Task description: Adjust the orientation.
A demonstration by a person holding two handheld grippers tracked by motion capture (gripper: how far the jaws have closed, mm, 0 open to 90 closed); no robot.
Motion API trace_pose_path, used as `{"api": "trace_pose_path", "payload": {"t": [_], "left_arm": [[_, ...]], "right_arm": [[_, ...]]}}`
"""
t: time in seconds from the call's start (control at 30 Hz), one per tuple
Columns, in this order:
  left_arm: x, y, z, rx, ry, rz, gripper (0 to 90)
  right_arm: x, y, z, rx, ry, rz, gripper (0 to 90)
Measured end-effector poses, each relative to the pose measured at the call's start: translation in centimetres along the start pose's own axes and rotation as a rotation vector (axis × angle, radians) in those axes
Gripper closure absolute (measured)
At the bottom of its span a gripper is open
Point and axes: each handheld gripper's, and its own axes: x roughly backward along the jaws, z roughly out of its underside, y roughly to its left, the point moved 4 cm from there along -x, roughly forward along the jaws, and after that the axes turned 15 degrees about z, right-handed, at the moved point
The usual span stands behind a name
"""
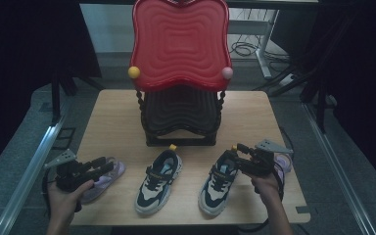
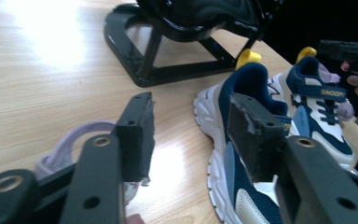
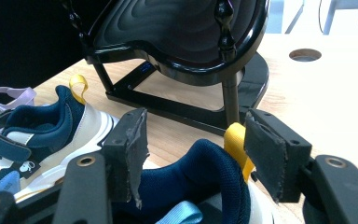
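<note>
From above, my left tongs (image 1: 103, 164) hover released over the purple sandal (image 1: 108, 175), partly hiding it. Along my right tongs (image 3: 193, 140), jaws gape around the right sneaker (image 3: 205, 182)'s heel, its toe cut off.

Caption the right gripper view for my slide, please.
Right hand-held gripper open around a navy sneaker's heel, below a black rack.

The counter (image 1: 117, 117) is pale wood-grain laminate, smooth with a soft sheen. Beyond both tongs, the stand's red top tray (image 1: 178, 44) is glossy ribbed plastic, the lower black tray (image 3: 177, 32) equally shiny. The sneaker (image 3: 200, 182) between the right tongs (image 3: 193, 140) shows matt navy cloth; the pads (image 3: 130, 144) look rough and frayed.
</note>
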Motion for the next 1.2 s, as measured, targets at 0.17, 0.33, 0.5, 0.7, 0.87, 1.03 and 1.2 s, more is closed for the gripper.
{"api": "trace_pose_path", "payload": {"t": [0.17,0.33,0.5,0.7,0.87,1.03,1.2], "left_arm": [[0.2,-0.2,0.2,-0.006,0.019,-0.005,61.0],[-0.3,-0.6,0.6,-0.013,0.056,-0.022,68.5],[-0.6,-1.1,0.3,-0.009,0.096,-0.023,80.2],[-0.8,-2.3,0.2,-0.02,0.084,0.004,86.7],[0.7,-2.9,0.7,-0.052,0.068,-0.03,87.8],[1.9,-2.2,1.2,-0.032,0.086,-0.05,88.0],[2.2,-1.4,2.4,-0.007,0.118,-0.061,87.6]], "right_arm": [[0.1,-0.2,0.0,-0.008,-0.003,-0.002,39.7],[0.6,-0.7,-0.3,-0.043,-0.021,-0.021,39.3],[0.7,-1.2,-0.2,-0.059,-0.012,-0.04,40.7],[1.2,-1.5,-0.3,-0.062,-0.026,-0.038,40.5],[1.7,-1.1,-0.6,-0.062,-0.034,-0.047,40.1],[1.5,-1.2,-0.5,-0.067,-0.026,-0.032,39.8],[1.3,-1.0,-0.2,-0.062,-0.015,-0.031,39.3]]}}
